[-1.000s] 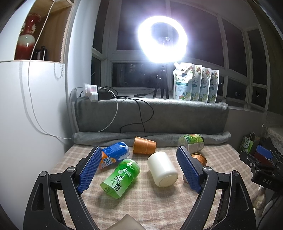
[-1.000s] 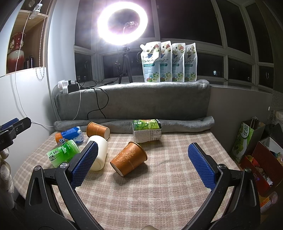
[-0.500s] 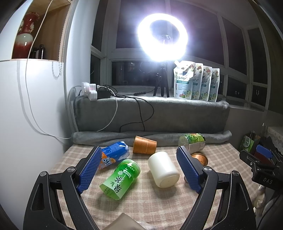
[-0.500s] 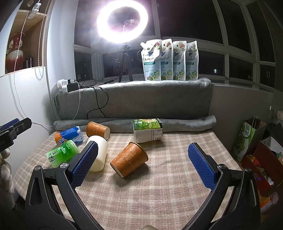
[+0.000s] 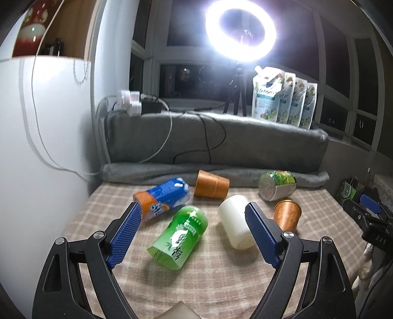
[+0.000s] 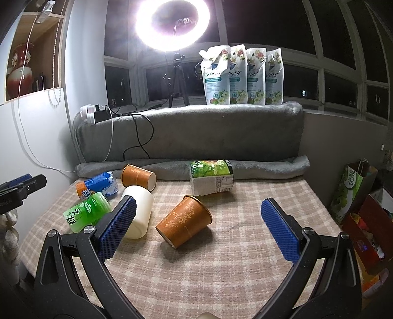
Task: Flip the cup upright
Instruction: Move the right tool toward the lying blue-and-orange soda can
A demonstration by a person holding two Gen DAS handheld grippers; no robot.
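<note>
6 containers are lying on their sides on the checked cloth point(image 6: 221, 277), so "the cup" is a bit of a guess, but the patterned brown cup point(image 6: 184, 221) sits right between the blue pads of the right gripper point(image 6: 200, 229), ahead of it and not touching. I'd bet that's the one. Its long axis runs diagonally: the rim end is up and to the right, the other end points down-left toward the camera and rests on the cloth. The right gripper is spread wide and empty.

The left gripper point(image 5: 192, 234) is also wide and empty, and it frames the green tea cup point(image 5: 180, 236) and the white cup point(image 5: 234, 220) instead. From that side the patterned brown cup point(image 5: 287, 216) peeks out just past the right pad, partly hidden behind it, so the right hand looks nearer and better lined up.

Hard to make out: whether the end facing the camera is open or closed. A 2nd brown cup point(image 6: 138, 177) lies further back near the grey rolled blanket point(image 6: 258, 168). The ring light point(image 6: 173, 23) blows out everything around it.
</note>
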